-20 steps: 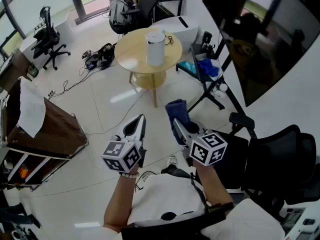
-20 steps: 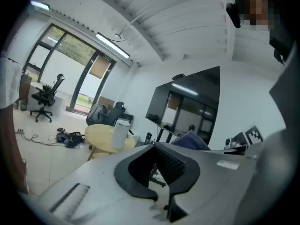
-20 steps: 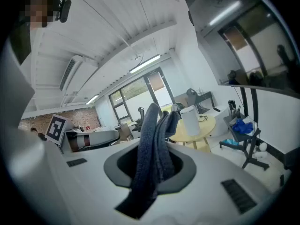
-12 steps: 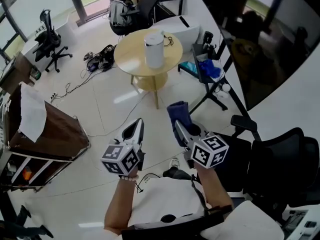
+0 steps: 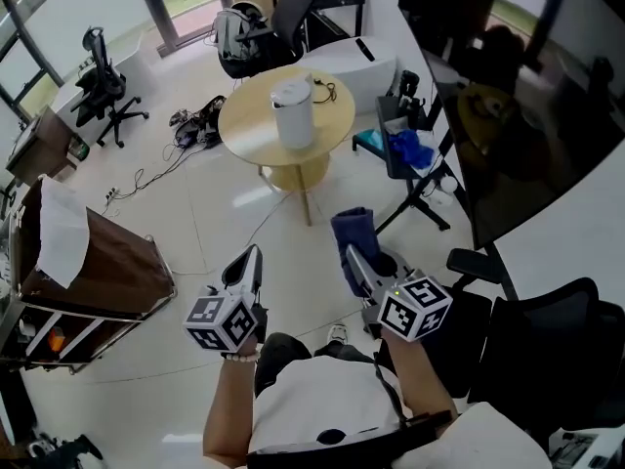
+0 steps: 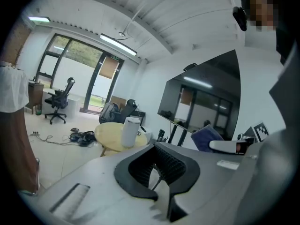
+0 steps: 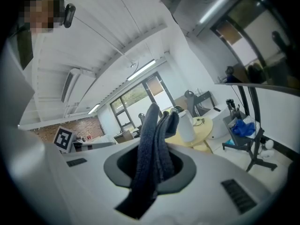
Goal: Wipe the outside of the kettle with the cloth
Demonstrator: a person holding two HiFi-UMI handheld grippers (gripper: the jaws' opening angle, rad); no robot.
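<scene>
Where the right gripper (image 5: 354,262) ends, its two jaws are clamped on a dark blue cloth (image 5: 351,228). The cloth is folded and stands up past the tips, and in the right gripper view a tail of it hangs back through the gap toward the gripper's body. Beside it on its left, roughly level and not touching it, the left gripper (image 5: 254,260) has its jaws pressed together with nothing between them. Both grippers point forward and slightly downward over bare pale floor. Well ahead of both, touching neither, the white kettle (image 5: 293,112) stands upright on a round wooden table (image 5: 239,125). Seen from the left gripper it sits ahead and a little to the left of the jaw line. Seen from the right gripper it shows just to the right of the cloth's top edge, partly behind it. Off to the right of the right gripper stands a black folding stand (image 5: 422,179) with blue items on it, and farther right a large dark screen (image 5: 518,115). To the left of the left gripper is a brown cart (image 5: 107,267) with a white sheet (image 5: 61,233) draped over it, and far beyond that an office chair (image 5: 103,91).
</scene>
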